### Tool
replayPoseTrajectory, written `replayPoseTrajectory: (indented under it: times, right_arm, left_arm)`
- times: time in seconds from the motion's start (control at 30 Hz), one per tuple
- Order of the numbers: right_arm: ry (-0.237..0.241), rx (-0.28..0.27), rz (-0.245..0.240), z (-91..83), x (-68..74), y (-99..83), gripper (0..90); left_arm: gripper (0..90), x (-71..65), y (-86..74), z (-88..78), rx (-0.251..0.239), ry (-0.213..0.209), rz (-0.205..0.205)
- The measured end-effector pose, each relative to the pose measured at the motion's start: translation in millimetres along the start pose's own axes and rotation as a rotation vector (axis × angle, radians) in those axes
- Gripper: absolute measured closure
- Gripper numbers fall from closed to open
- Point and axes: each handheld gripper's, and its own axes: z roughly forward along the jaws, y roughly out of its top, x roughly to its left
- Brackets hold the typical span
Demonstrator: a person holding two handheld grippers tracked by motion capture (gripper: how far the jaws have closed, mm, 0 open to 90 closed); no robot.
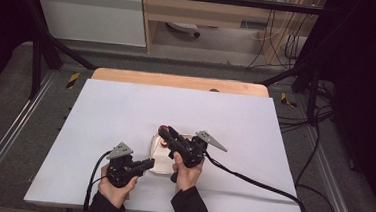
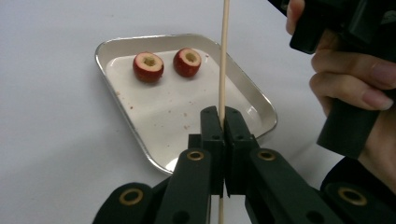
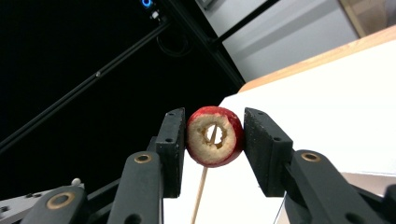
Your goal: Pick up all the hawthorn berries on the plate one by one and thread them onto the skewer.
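My left gripper [image 2: 223, 119] is shut on a thin wooden skewer [image 2: 223, 56], which stands upright between its jaws, just over the near edge of a small metal tray [image 2: 100, 49]. Two cored red fruit pieces [image 2: 148, 66] [image 2: 187, 62] lie at the tray's far end. My right gripper [image 3: 215, 140] is shut on a third cored red fruit piece [image 3: 215, 136], held up above the tray. The skewer [image 3: 201, 196] shows below that piece and through its hole. In the high view the left gripper [image 1: 148, 163] sits at the tray's near left, with the right gripper [image 1: 164, 131] over the tray [image 1: 164, 160].
The tray lies on a white board [image 1: 126, 106] covering a wooden table [image 1: 178, 80]. A black cable [image 1: 251, 179] trails from the right gripper across the board to the right. The person's right hand [image 2: 345, 88] is close by the skewer.
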Motion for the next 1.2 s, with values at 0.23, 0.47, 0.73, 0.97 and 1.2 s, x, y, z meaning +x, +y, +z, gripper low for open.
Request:
replayPoseTrajectory:
  times: [0.23,0.47,0.73,0.97,1.2]
  right_arm:
    - [-0.040,0.099,0.033,0.5,-2.4,8.2,60.3]
    - [-0.013,0.097,0.056,1.4,-2.6,11.5,61.0]
    - [0.003,0.060,0.027,2.9,-4.8,10.1,61.1]
    - [0.016,0.071,0.018,2.2,-4.4,12.5,61.1]
    - [0.025,0.096,0.019,3.2,-4.8,-2.7,61.1]
  left_arm:
    - [88.3,1.0,-0.6,-0.7,0.018,0.049,0.063]
    - [88.4,-5.3,1.0,-2.0,0.009,0.043,0.093]
    - [88.4,-2.4,2.4,-4.5,0.010,0.020,0.073]
    - [88.4,-1.6,2.1,-3.8,0.006,0.014,0.055]
    - [88.4,-0.4,3.4,-1.9,0.011,0.019,0.032]
